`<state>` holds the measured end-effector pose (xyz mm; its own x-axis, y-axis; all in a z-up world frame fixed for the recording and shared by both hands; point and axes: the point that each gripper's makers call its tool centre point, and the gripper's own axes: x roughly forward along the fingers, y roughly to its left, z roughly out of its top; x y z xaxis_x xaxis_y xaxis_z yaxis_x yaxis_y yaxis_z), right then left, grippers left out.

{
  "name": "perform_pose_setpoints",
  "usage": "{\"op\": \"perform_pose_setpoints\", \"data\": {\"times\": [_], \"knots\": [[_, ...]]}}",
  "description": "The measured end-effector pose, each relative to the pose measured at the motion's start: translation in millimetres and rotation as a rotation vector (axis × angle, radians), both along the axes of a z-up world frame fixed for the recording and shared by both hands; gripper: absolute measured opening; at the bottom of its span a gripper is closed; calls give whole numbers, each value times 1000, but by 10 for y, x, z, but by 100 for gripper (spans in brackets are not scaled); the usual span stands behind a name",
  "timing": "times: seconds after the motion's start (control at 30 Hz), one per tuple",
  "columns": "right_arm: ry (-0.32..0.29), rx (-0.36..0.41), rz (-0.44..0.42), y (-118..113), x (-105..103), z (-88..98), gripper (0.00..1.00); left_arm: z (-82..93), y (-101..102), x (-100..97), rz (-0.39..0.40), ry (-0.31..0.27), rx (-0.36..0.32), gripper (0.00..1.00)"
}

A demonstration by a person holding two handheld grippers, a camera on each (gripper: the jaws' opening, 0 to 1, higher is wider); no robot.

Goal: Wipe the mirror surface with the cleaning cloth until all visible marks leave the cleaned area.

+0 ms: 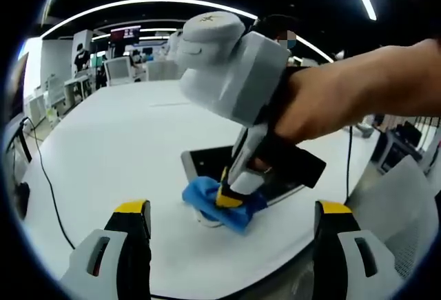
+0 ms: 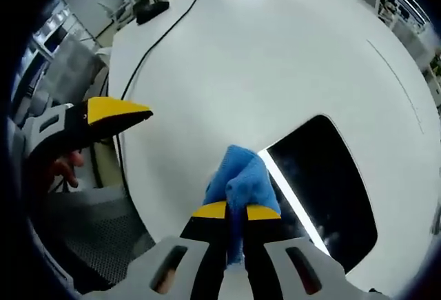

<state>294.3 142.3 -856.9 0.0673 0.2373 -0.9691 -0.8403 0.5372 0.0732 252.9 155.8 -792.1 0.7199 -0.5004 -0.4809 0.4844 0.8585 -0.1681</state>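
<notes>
Blue cleaning cloth (image 2: 238,179) sits bunched at the near edge of the dark mirror (image 2: 324,190), which lies flat on the white surface (image 2: 262,58). The right tongs (image 2: 236,212) are clamped on the cloth, their yellow tips pressed together around its folds; in the left gripper view they (image 1: 229,196) come down from a person's hand (image 1: 324,103) onto the cloth (image 1: 220,203) at the mirror's (image 1: 207,158) edge. The left tongs (image 1: 233,209) stand wide apart above the surface (image 1: 124,148), holding nothing.
</notes>
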Motion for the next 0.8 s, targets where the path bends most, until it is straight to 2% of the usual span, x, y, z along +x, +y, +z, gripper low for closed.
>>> {"op": "perform_pose_setpoints", "data": {"times": [0.17, 0.37, 0.6, 0.73, 0.8], "knots": [[13, 32, 39, 10, 49, -42, 2, 5, -3, 3, -1, 0, 1, 99], [82, 95, 32, -14, 78, -75, 2, 2, -5, -9, -4, 4, 3, 99], [83, 75, 114, -14, 45, -50, 2, -1, 4, -4, 2, 8, 3, 99], [61, 59, 165, -33, 145, -66, 1, 1, -4, -6, -2, 7, 4, 99], [75, 61, 161, -42, 212, -79, 1, 12, 2, 3, 0, 0, 3, 99]]}}
